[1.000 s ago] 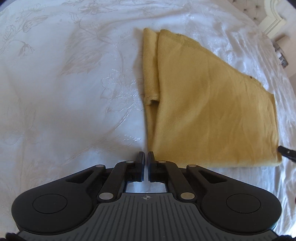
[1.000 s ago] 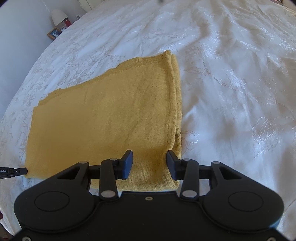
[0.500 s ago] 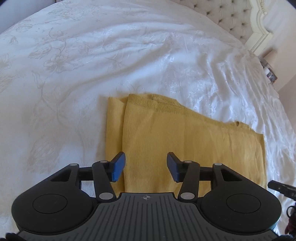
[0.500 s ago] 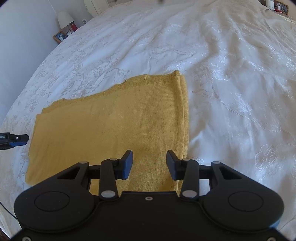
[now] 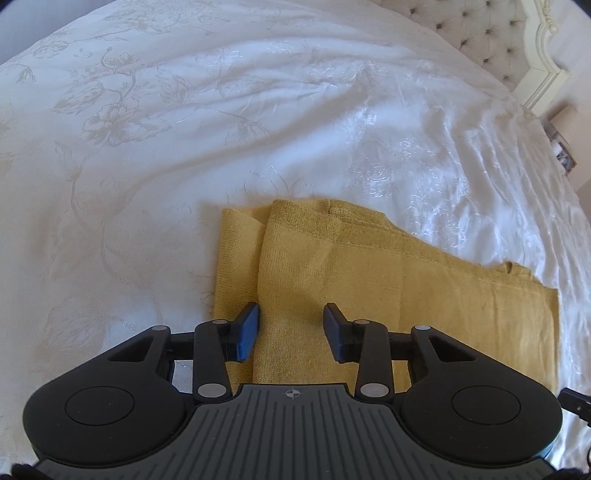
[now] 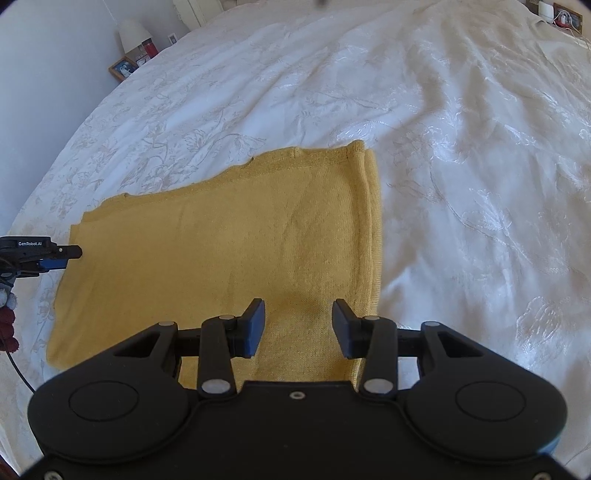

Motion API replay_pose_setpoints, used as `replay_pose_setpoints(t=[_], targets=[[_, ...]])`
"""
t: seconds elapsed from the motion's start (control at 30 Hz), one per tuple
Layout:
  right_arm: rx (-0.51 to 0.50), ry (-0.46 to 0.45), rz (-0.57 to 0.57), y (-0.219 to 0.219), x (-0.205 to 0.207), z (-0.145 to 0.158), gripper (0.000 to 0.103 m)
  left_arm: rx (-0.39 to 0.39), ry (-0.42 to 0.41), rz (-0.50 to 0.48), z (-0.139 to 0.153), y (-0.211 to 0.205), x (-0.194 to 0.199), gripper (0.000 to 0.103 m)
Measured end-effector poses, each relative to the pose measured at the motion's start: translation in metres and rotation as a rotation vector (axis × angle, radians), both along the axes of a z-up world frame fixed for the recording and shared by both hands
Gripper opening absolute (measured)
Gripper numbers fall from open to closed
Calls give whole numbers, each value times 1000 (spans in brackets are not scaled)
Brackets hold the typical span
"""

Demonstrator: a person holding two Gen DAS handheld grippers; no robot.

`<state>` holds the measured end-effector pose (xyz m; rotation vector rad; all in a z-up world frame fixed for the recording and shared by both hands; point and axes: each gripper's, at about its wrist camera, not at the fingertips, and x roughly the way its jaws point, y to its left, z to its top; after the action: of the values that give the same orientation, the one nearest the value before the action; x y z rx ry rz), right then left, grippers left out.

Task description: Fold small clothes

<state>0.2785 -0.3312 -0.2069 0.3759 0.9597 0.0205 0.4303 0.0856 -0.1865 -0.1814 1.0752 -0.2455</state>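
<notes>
A mustard-yellow knitted garment lies folded flat on the white bedspread, its folded layers stepped along the left edge. My left gripper hovers over the garment's near left part; its jaws are closing, with cloth below them but none pinched. In the right wrist view the garment spreads to the left. My right gripper hangs open above its near right edge, holding nothing. The left gripper's tip shows at the garment's far left side.
The embroidered bedspread stretches wide around the garment. A tufted headboard stands at the top right of the left wrist view. A lamp and a picture frame sit beside the bed.
My left gripper went from shut beside the garment's near edge to jaws apart over its left part. The right view drew back a little; the garment lies unchanged.
</notes>
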Motion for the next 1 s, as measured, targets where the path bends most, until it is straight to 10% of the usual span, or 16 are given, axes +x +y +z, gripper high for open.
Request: replay_pose_setpoints(t=[0.1,0.47,1.0], targets=[[4,1,1,0,1,0,50,-20,5,-12,-2,-4,-1,7],[-14,-26,36,0,20,2,50,128,-59,-51,3,-1,-6,7],[-79,41,-69,-20,62,-16,65,110,-11,73,15,2,0,51]])
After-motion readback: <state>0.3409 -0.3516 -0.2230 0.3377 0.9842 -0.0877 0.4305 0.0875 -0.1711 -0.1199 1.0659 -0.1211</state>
